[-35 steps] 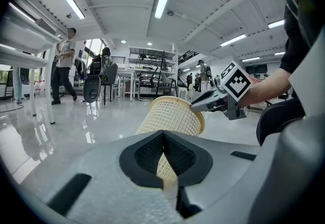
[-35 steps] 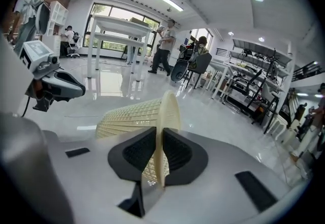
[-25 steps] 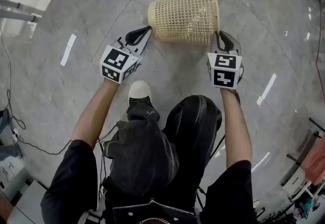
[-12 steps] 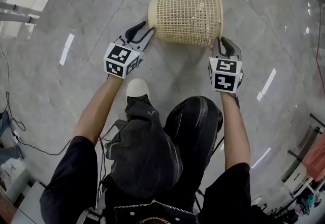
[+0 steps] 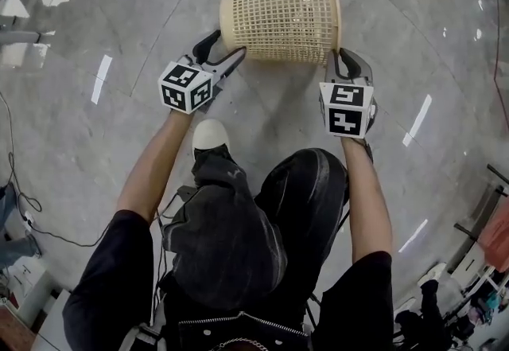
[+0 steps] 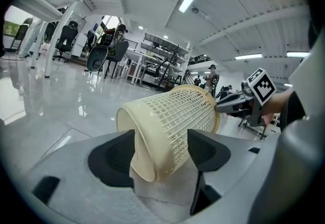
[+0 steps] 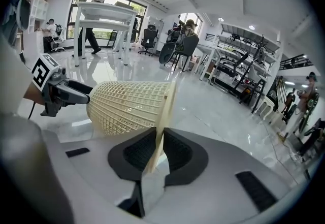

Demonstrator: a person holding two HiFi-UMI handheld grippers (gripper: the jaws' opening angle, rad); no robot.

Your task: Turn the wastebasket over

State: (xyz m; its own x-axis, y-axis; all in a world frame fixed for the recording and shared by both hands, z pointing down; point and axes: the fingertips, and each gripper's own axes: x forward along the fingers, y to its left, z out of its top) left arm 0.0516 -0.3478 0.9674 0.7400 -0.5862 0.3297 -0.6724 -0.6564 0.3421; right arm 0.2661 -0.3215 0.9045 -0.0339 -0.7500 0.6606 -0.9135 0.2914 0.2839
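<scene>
The left gripper (image 6: pixel 161 153) has jaws wide apart — just opened — with the base end of the cream mesh wastebasket (image 6: pixel 175 114) between them; it lies tilted sideways, the right gripper (image 6: pixel 223 107) at its far rim.

Cream plastic lattice wastebasket (image 5: pixel 278 19): moulded open-grid walls, smooth solid rim band and base, satin sheen rather than gloss. Grey stone-look tiled floor (image 5: pixel 119 15): polished, mirror-glossy, throws the ceiling lights back as bright streaks; thin grout lines. Left gripper (image 5: pixel 229 42) and right gripper (image 5: pixel 347 55): smooth matt light-grey plastic shells. Black pads (image 7: pixel 134 149): finely ribbed, rubbery-looking, matt. Black-and-white marker cubes (image 5: pixel 184 87): flat matt print. Person's dark trousers (image 5: pixel 238 238): washed, faded woven cloth, denim-like, matt. Black short sleeves (image 5: pixel 111 278): plain matt cloth. White shoe toe (image 5: pixel 211 134): smooth, slight sheen, material unclear.
</scene>
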